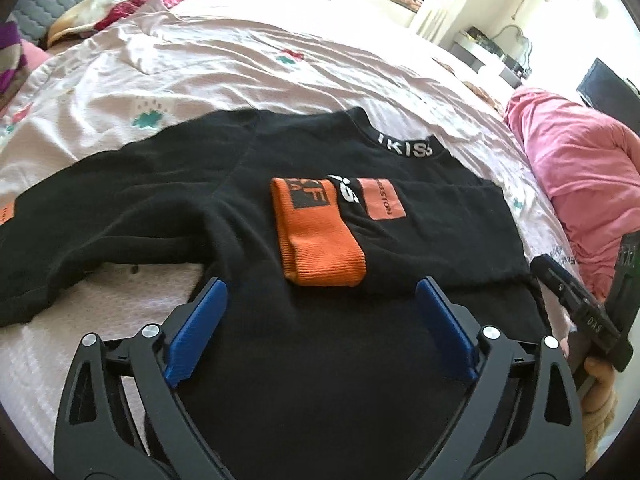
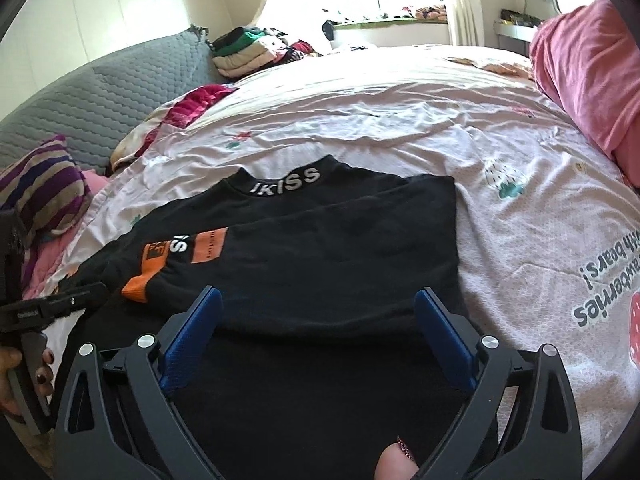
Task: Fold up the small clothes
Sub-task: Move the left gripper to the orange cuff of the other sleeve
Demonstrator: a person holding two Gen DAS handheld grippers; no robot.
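One black sweater, orange cuff, sleeve folded in

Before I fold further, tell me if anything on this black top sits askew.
The black top is only half folded. One sleeve, with its orange cuff, lies slanted across the chest. The other sleeve still sprawls out sideways on the bedsheet, bunched at the underarm. Nothing looks damaged.

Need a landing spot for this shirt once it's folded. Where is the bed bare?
Free: the pale sheet beyond the black shirt's collar, up to the window, and the printed stretch between shirt and pink bedding. Crowded: the side by the grey headboard, with a striped pillow and folded clothes.
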